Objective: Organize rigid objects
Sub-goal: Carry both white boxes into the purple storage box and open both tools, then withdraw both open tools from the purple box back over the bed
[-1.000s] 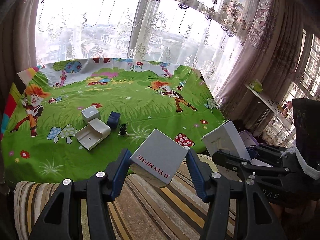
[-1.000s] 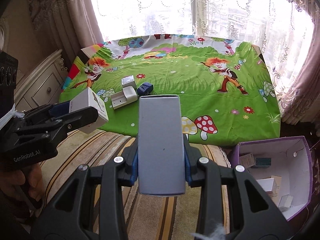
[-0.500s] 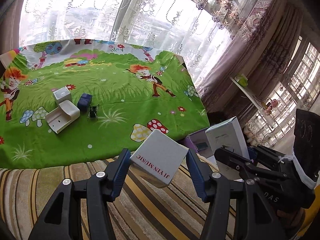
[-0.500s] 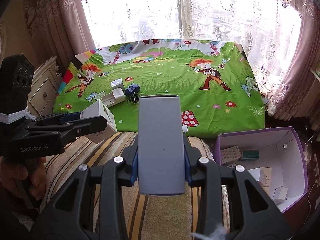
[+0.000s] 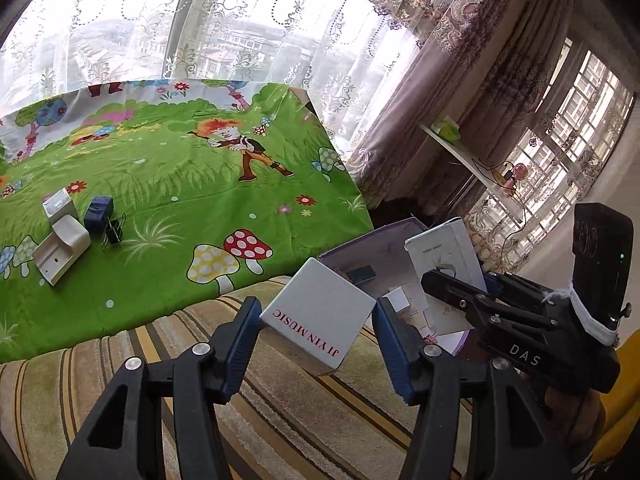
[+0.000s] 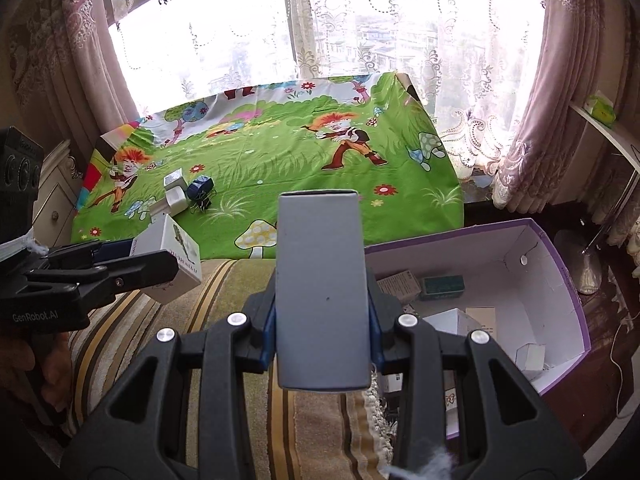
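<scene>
The white cube box [image 5: 318, 316] sits at lower centre of the left wrist view, pinched by the left claw [image 5: 316, 330]. The tall grey box [image 6: 322, 292] is pinched by the right claw [image 6: 322, 320], left of the purple box [image 6: 560, 280] at the frame's right.

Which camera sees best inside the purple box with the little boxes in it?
The right wrist view: the purple box lies open to it, white inside, small boxes on its floor. In the left wrist view the purple box is mostly hidden behind both held boxes.
</scene>
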{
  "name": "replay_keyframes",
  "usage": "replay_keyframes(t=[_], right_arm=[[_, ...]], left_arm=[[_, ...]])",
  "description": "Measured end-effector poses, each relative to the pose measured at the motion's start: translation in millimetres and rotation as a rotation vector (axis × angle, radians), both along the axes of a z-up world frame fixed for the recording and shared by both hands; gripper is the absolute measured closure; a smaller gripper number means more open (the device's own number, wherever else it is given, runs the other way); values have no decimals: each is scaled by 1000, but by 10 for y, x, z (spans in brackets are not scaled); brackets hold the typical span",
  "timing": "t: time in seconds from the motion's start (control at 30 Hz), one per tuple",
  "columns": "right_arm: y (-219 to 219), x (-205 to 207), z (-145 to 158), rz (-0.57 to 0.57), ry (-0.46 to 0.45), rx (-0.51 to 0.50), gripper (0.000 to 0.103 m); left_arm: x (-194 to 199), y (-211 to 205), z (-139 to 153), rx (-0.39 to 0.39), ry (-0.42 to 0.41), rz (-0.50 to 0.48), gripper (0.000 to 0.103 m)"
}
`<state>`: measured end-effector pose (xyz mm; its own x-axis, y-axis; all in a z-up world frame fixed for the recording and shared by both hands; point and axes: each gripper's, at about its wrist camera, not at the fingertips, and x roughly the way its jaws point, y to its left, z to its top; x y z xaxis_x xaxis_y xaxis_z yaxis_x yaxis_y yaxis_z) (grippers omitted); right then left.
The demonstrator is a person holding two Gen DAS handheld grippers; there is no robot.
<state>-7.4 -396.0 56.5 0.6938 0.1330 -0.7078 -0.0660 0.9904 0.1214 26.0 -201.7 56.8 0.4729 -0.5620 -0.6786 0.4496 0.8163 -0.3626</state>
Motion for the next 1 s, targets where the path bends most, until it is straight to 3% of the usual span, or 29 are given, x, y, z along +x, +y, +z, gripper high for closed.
replay_keyframes(t=[0.4,0.47,0.53,0.63,0.8,1.0], right_arm=[[-513,-93,-20,-139,4,7,63],[-596,-103,-12,-169,3,19,56],[-651,-114,-2,-193,-3,30,28],[-688,-128,20,-208,-6,20,21],[-639,-110,23,-197,5,13,19],[-510,-93,76,-164,-11,16,17]], left_arm=[[20,-670,-25,-8,-7,-151,45],[11,-756,-33,-15,-4,-195,39],[-2,-785,-44,0,-7,-203,31],[-13,-745,-48,-21,-7,-212,26],[-17,-647,-5,-27,-20,-156,23],[20,-482,130,66,-117,6,23]])
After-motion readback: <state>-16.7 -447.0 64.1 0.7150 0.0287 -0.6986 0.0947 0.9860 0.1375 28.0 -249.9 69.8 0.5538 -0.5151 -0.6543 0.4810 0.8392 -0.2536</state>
